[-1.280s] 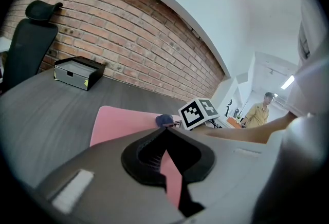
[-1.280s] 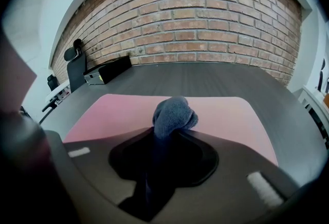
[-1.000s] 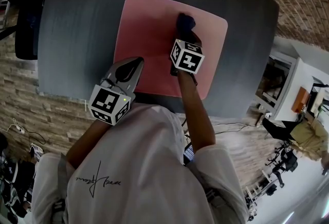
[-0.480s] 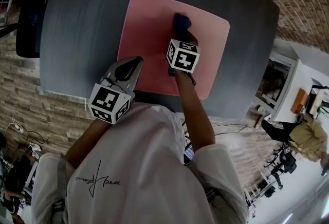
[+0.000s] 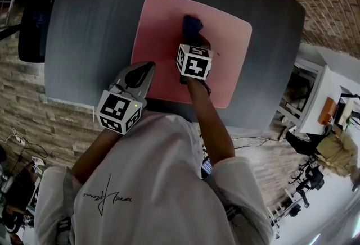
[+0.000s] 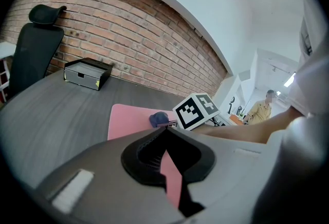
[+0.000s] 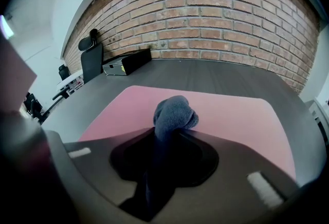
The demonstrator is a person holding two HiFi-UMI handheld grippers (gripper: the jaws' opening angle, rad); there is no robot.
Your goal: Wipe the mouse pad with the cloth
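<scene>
The pink mouse pad (image 5: 163,30) lies flat on the dark grey worktop (image 5: 84,36), filling most of its middle. The right hand-held gripper (image 7: 164,133) is clenched on the dark blue cloth (image 7: 175,112). The cloth is bunched into a wad that sticks out past the jaw tips and presses onto the pad. In the head view the cloth (image 5: 192,25) sits a little toward 12 o'clock from the pad's centre, well inside every edge. The marker cube rides just behind it at 6 o'clock.

The left hand-held gripper (image 6: 165,129) has its 2 jaws brought together with nothing between them; only a strip of pink pad shows through the slot behind the tips. From above, this gripper (image 5: 147,68) is at the pad's 7 o'clock corner, its tips pointing toward 1 o'clock. It is apart from the cloth.

A black box (image 6: 87,73) stands on the worktop's far edge, at about 11 o'clock from the pad. A black office chair (image 6: 36,43) is off the worktop at 9 o'clock. A brick wall (image 7: 231,12) runs behind the worktop.
</scene>
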